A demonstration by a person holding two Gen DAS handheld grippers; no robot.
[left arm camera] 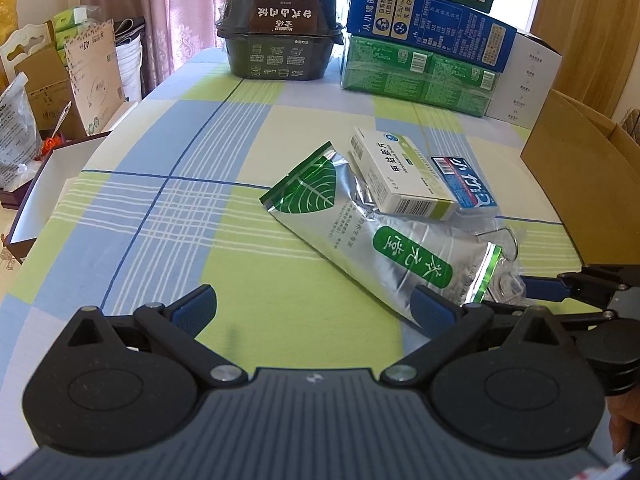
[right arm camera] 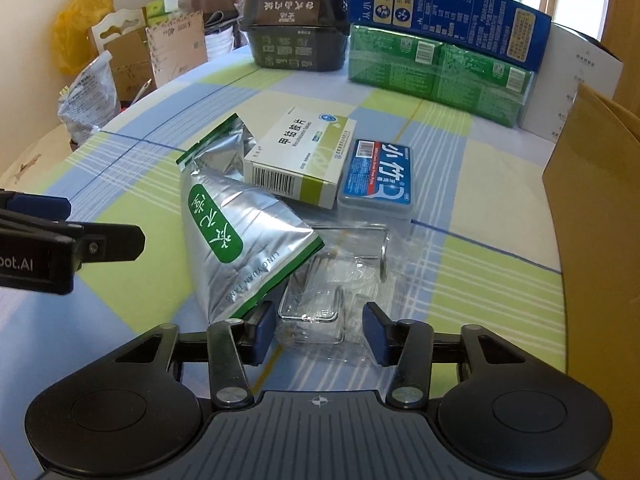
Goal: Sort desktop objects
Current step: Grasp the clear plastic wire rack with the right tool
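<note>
So the worktop (left arm camera: 168, 208) has a checked cloth in blue, green and cream, soft and flat, and its left edge curves away with a white-lined box (left arm camera: 36, 196) just past it. Left half of the cloth is bare, loads of room there; the clutter sits right of centre. Main pile: a crinkly silver foil pouch (left arm camera: 360, 232) with green leaf print lying flat and diagonal, a white-and-green cardboard pill box (left arm camera: 400, 176) resting partly on its upper end, and a blue-labelled hard plastic case (left arm camera: 464, 184) touching the pill box's right side. At the pouch's near end there's a clear plastic packet (right arm camera: 332, 292) with a wire hook, glossy and see-through, partly tucked under the pouch. Left claw (left arm camera: 316, 312) is spread wide and holding nothing, low over green cloth, its right finger just beside the pouch's corner. Right claw (right arm camera: 320, 332) is also open, with the clear packet between its blue pads, though I can't tell if they touch it; its left pad is up against the pouch edge. Back edge is walled off by a black food tub (left arm camera: 280, 36) and stacked blue and green cartons (left arm camera: 424, 48). Right side is closed in by a brown cardboard box (right arm camera: 596, 208), so not much room that way.
</note>
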